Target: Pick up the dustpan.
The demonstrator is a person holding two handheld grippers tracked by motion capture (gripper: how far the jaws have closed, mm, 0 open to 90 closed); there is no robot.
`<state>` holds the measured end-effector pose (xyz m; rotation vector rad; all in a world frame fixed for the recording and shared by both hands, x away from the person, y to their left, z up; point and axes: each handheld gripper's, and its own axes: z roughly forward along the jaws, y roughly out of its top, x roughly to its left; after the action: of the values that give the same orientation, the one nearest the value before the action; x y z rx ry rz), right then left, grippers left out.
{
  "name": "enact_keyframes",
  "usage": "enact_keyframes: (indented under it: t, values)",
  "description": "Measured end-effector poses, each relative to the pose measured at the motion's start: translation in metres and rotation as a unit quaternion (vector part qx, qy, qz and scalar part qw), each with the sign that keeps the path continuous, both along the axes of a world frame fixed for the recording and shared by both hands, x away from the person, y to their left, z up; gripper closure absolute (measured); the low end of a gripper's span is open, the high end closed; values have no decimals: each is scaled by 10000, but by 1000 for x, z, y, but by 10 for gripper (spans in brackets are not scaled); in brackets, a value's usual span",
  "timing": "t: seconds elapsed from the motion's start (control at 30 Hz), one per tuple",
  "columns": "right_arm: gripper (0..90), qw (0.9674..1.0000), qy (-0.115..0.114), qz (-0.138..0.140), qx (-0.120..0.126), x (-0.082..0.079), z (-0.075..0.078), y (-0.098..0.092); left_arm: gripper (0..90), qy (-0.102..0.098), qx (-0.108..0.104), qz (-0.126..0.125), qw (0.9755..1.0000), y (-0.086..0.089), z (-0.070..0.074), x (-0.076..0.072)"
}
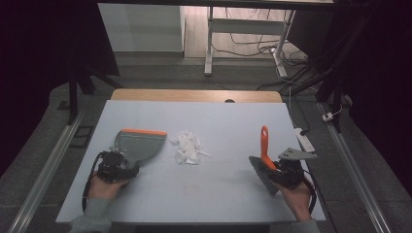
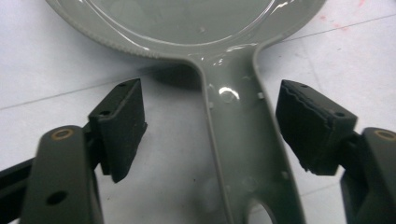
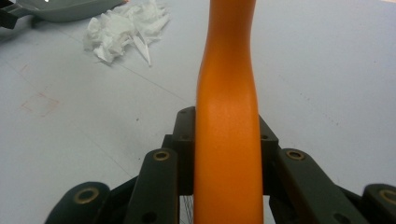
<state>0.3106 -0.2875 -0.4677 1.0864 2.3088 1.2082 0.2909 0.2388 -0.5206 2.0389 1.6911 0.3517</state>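
On the pale blue table (image 1: 145, 204), a sweeping job is set up but barely started. Right gripper (image 1: 286, 174) at the right side is clamped on the orange handle of a brush (image 1: 265, 145); the right gripper view shows the handle squeezed between the jaws, bristles pointing back toward the person, handle slanting up and away. Left gripper (image 1: 115, 167) sits at the near left, jaws spread wide on either side of the grey dustpan (image 1: 138, 145) handle; in the left gripper view the pads (image 2: 122, 121) stand clear of the handle (image 2: 243, 140), gap on both sides, so nothing is gripped yet. Dustpan lies flat, orange lip facing away from the person, just left of the paper scraps (image 1: 188, 147). The scraps sit in one loose white heap near the table's middle, apart from the brush, just beside the pan but not in it. Judged progress: brush picked up, pan approached; left to do is closing on the pan handle, turning the lip to the heap, brushing the scraps in. Early stage.
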Motion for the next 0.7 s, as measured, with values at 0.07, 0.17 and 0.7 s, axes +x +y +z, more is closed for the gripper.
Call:
enact_keyframes:
  t: [0.07,0.17,0.7]
  values:
    - [711,10000,-1,2,-1,0,0,0,288,-21,-38,66,10000,1,-2,3]
    - [711,10000,-3,1,3,0,0,0,318,-10,-121,94,9999,2,-3,8]
    - [711,10000,23,-34,-37,0,-1,0,605,-78,-231,144,9996,8,-5,11]
